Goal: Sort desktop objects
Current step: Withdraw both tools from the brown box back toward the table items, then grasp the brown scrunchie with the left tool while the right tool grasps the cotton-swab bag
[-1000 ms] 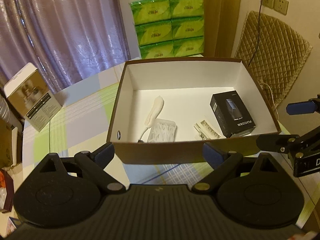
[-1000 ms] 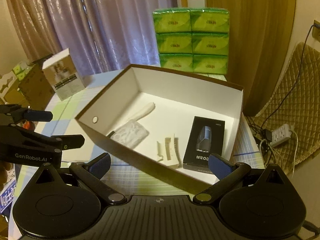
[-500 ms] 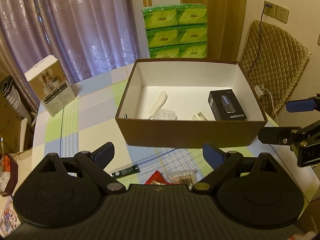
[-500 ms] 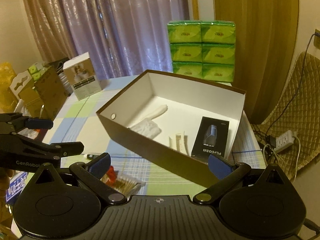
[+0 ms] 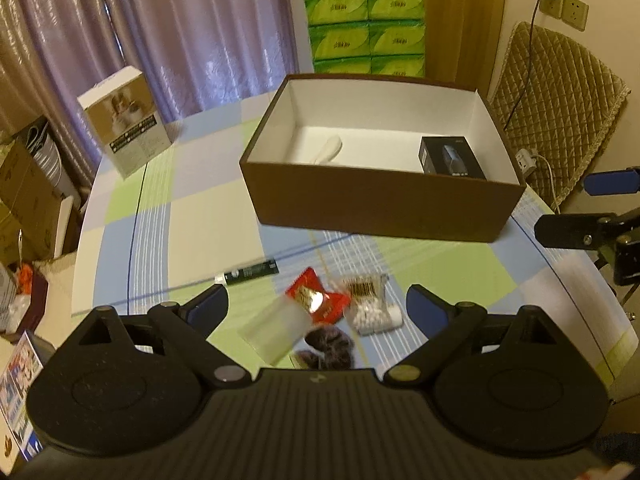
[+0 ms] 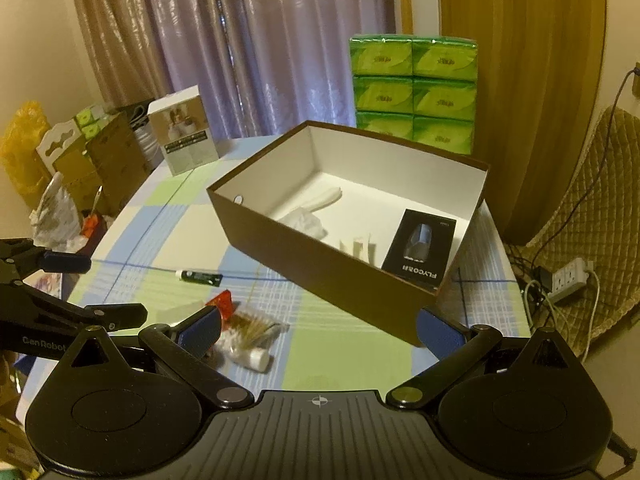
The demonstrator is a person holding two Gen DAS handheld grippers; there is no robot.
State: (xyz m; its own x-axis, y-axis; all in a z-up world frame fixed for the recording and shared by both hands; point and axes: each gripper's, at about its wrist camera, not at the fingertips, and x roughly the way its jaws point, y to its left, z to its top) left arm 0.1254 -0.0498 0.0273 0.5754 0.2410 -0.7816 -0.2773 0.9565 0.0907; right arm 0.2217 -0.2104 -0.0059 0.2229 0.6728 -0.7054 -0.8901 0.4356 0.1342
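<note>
Left gripper [image 5: 318, 306] and right gripper [image 6: 318, 330]: jaws held apart, empty | cotton-swab box [image 5: 370, 306]: judged light, rigid, slippery (best gripped across its sides) | brown box [image 5: 384, 208]: destination.

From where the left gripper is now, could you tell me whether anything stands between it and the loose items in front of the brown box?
Nothing visible does. The left gripper is open above the red packet and cotton swab box, with no object between. The brown box lies farther back.
</note>
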